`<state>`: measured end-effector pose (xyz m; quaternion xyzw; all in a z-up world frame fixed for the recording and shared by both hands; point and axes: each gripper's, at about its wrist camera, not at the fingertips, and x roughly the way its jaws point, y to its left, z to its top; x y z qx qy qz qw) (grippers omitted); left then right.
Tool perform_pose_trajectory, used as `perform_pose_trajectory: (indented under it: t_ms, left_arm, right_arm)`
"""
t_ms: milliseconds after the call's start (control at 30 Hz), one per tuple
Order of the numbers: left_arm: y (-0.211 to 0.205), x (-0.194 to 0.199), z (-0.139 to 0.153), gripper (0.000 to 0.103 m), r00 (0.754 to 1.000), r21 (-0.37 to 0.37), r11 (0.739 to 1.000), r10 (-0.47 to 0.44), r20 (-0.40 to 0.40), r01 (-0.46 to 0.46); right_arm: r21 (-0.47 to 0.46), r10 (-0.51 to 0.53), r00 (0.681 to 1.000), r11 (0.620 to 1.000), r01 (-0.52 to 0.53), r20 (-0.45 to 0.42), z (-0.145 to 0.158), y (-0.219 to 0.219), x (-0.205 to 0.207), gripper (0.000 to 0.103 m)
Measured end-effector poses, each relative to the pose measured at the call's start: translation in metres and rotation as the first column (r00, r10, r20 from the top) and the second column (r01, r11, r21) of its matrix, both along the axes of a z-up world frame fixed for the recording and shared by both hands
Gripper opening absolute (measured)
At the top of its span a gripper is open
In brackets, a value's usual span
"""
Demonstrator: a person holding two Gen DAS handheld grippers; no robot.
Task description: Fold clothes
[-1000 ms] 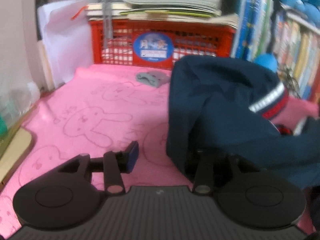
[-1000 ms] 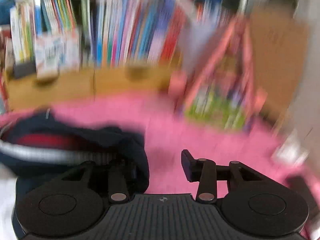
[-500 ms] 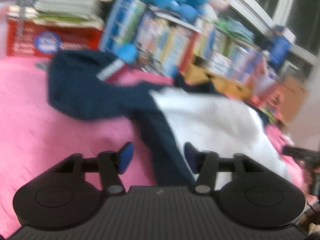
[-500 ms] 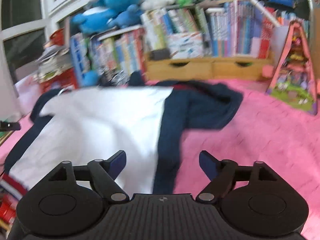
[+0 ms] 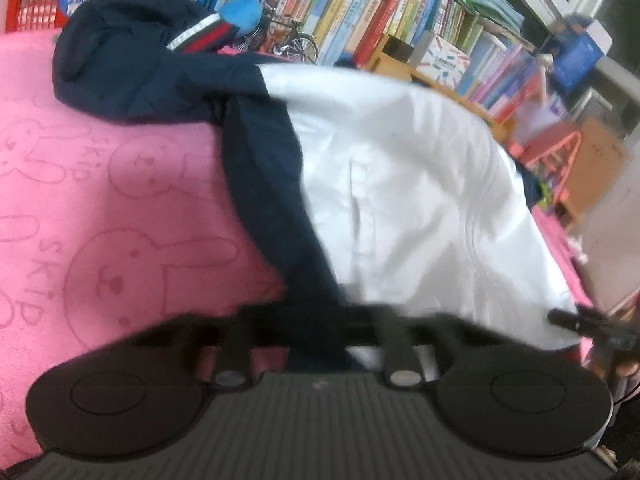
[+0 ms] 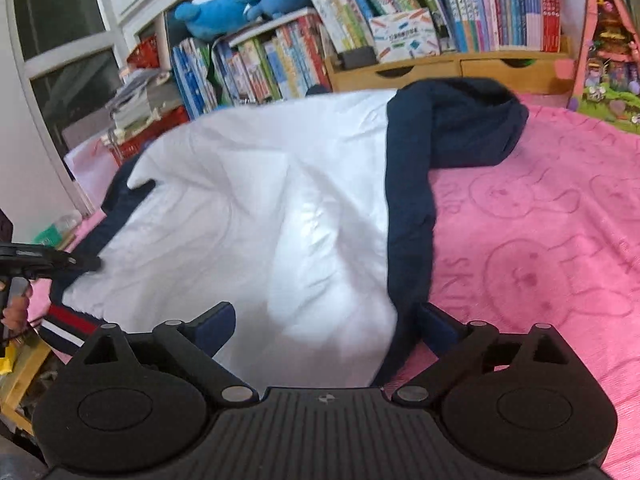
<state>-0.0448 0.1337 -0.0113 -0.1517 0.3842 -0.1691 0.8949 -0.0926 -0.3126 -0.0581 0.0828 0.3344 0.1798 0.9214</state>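
Since the earlier frame, both views are swinging onto the jacket [image 5: 400, 184], which I am seeing spread white-side-up on the pink rabbit-print blanket [image 5: 100, 200], its navy sleeves bunched toward the bookshelf [image 6: 360, 20]. My left claw [image 5: 316, 340] is clamping shut on the navy hem edge. My right claw [image 6: 326, 328] is opening, its jaws wide, the hem lying loose between them.
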Motion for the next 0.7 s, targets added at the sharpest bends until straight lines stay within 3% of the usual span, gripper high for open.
perform_pose_trajectory:
  t_ms: [33, 100, 133, 200, 267, 367, 467, 567, 700]
  left_arm:
    - [0.003, -0.011, 0.008, 0.004, 0.999, -0.013, 1.000, -0.008, 0.043, 0.008]
    - [0.010, -0.034, 0.023, 0.004, 0.994, -0.024, 0.999, -0.023, 0.110, 0.026]
    - [0.015, -0.046, 0.030, 0.004, 0.991, -0.026, 0.999, -0.031, 0.133, 0.035]
    - [0.020, -0.061, 0.033, 0.004, 0.990, -0.013, 0.999, -0.048, 0.130, 0.050]
    - [0.025, -0.075, 0.033, 0.004, 0.991, 0.003, 0.998, -0.065, 0.114, 0.065]
    - [0.027, -0.083, 0.014, 0.006, 0.995, 0.014, 0.995, -0.096, 0.022, 0.096]
    - [0.027, -0.083, -0.003, 0.017, 0.993, 0.072, 0.992, -0.101, -0.063, 0.105]
    - [0.042, -0.084, 0.010, 0.022, 0.995, 0.082, 0.992, -0.098, -0.001, 0.098]
    - [0.058, -0.077, 0.050, 0.039, 0.986, 0.119, 0.991, -0.079, 0.150, 0.062]
  right_arm:
    - [-0.021, -0.007, 1.000, 1.000, 0.008, 0.009, 0.000, 0.004, -0.001, 0.065]
    - [-0.003, -0.001, 1.000, 1.000, 0.001, 0.028, 0.001, 0.004, -0.008, 0.042]
    - [0.032, 0.008, 0.999, 0.999, -0.009, 0.031, 0.001, 0.001, -0.011, 0.033]
    - [0.055, 0.028, 0.999, 0.998, -0.029, 0.034, 0.001, -0.002, -0.021, 0.025]
    - [0.060, 0.079, 0.996, 0.995, -0.081, 0.035, 0.004, -0.002, -0.034, 0.023]
    - [0.018, 0.162, 0.987, 0.986, -0.163, 0.020, 0.008, -0.002, -0.055, 0.022]
    - [-0.053, 0.242, 0.970, 0.969, -0.243, -0.024, 0.010, 0.000, -0.070, 0.024]
    - [-0.126, 0.265, 0.964, 0.956, -0.266, -0.032, 0.023, -0.005, -0.076, 0.036]
    - [-0.202, 0.217, 0.971, 0.960, -0.194, 0.097, 0.060, -0.018, -0.072, 0.058]
